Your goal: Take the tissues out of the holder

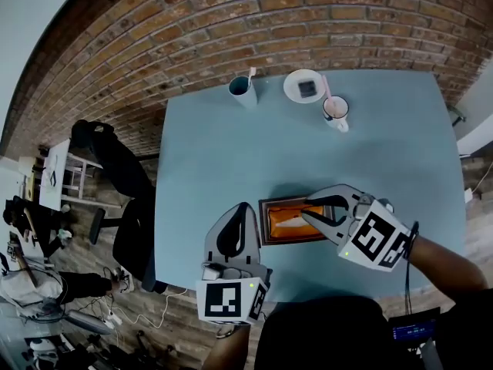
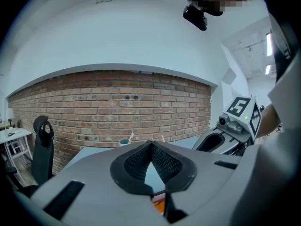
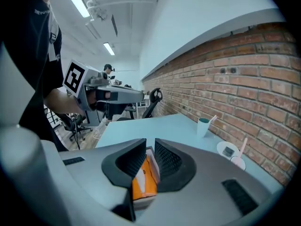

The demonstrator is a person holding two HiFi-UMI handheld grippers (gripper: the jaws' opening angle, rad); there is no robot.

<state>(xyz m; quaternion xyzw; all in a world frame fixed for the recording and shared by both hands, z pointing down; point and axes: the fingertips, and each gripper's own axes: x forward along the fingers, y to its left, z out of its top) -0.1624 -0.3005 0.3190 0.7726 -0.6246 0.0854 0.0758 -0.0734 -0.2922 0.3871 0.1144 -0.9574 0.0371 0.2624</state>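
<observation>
The light blue worktop [image 1: 216,153] carries a dark brown rectangular holder [image 1: 264,223] near its front edge. The orange tissue pack [image 1: 289,233] lies flat inside this holder, with a white tissue showing at its top slot.

Right gripper [image 1: 305,210]: positioned directly over the holder and angled down toward it. In the right gripper view its jaws stand slightly apart. The tissue pack [image 3: 143,185] appears in the narrow gap beyond the tips, and the pads do not press on it. The right gripper is released.

Left gripper [image 1: 245,208]: positioned just beside the holder's left rim; contact with the rim cannot be determined. In the left gripper view the jaw tips meet at a point with nothing between them. The left gripper is clenched and empty.

At the far edge of the worktop stand a teal cup [image 1: 242,91], a round white dish [image 1: 303,85] and a white mug [image 1: 336,111], all well apart from the holder.
</observation>
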